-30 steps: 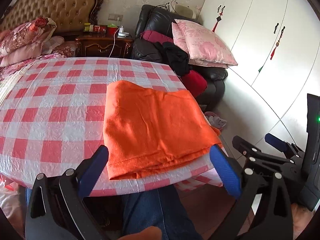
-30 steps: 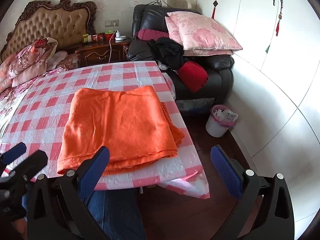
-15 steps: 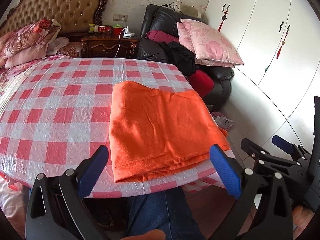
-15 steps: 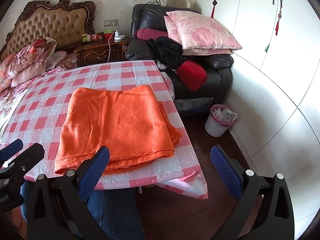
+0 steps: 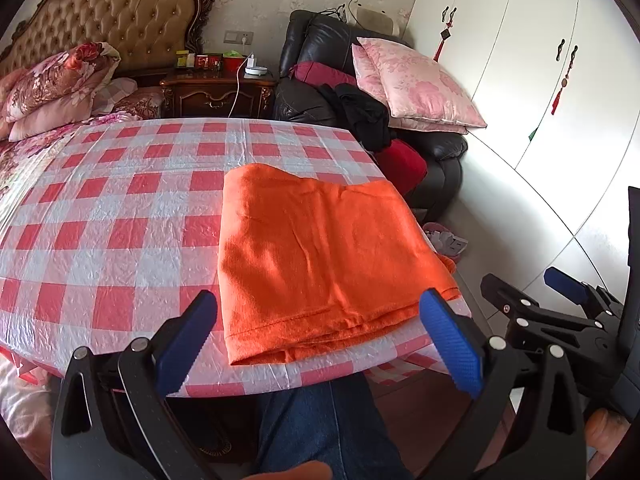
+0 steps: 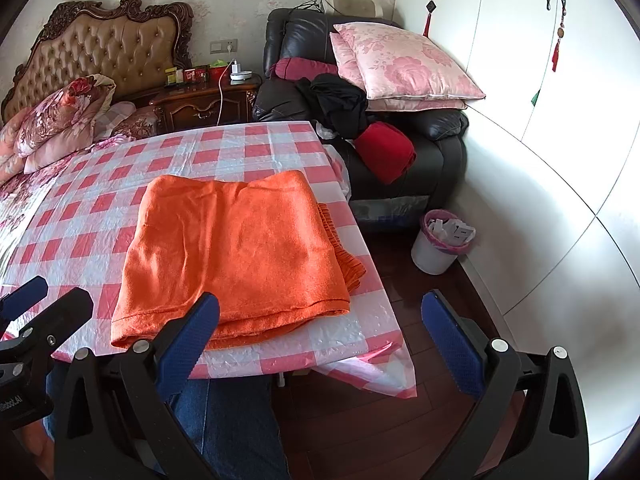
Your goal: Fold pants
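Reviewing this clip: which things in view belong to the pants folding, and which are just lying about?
Part of the job:
- orange pants, folded on the checked tablecloth
- left hand-held gripper, open
- right hand-held gripper, open

Lying about:
- pink pillows on the black armchair
- bin
- nightstand

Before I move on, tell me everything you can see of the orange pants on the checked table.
The orange, soft, fleecy-looking fabric pants lie folded into a flat, roughly rectangular stack of several layers near the right front corner of the red-and-white checked plastic tablecloth. A ribbed lower layer sticks out at the right edge. The top is lightly creased. Nothing touches them except the cloth: both open grippers are off them.
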`<state>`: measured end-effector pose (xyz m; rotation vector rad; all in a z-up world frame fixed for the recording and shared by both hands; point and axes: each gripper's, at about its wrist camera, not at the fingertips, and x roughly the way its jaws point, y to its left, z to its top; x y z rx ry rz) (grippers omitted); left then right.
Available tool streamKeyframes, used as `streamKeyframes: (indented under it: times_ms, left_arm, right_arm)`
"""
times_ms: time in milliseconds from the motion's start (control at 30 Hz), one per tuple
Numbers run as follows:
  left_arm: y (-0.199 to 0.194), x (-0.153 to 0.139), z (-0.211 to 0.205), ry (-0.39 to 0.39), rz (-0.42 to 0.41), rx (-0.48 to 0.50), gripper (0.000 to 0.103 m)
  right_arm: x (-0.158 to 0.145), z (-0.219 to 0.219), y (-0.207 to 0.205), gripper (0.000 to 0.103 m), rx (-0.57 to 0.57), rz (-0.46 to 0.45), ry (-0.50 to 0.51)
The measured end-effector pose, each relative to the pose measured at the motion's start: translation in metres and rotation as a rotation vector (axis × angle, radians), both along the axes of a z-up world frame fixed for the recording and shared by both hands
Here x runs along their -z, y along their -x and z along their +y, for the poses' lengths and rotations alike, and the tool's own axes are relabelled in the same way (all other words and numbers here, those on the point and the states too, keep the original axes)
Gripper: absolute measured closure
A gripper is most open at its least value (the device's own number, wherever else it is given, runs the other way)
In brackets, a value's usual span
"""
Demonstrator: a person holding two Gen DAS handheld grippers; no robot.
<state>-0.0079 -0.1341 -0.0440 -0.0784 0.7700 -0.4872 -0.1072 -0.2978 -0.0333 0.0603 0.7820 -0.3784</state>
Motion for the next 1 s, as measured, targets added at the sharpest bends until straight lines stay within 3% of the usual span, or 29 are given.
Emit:
streamKeyframes:
  times_ms: [1000]
  left_arm:
    - [0.0006,0.0003,-0.0032,-0.006,-0.008,0.004,0.002]
  right_arm:
    - [0.0035,0.0017,-0.0002,0.005,0.001,0.005,0.006]
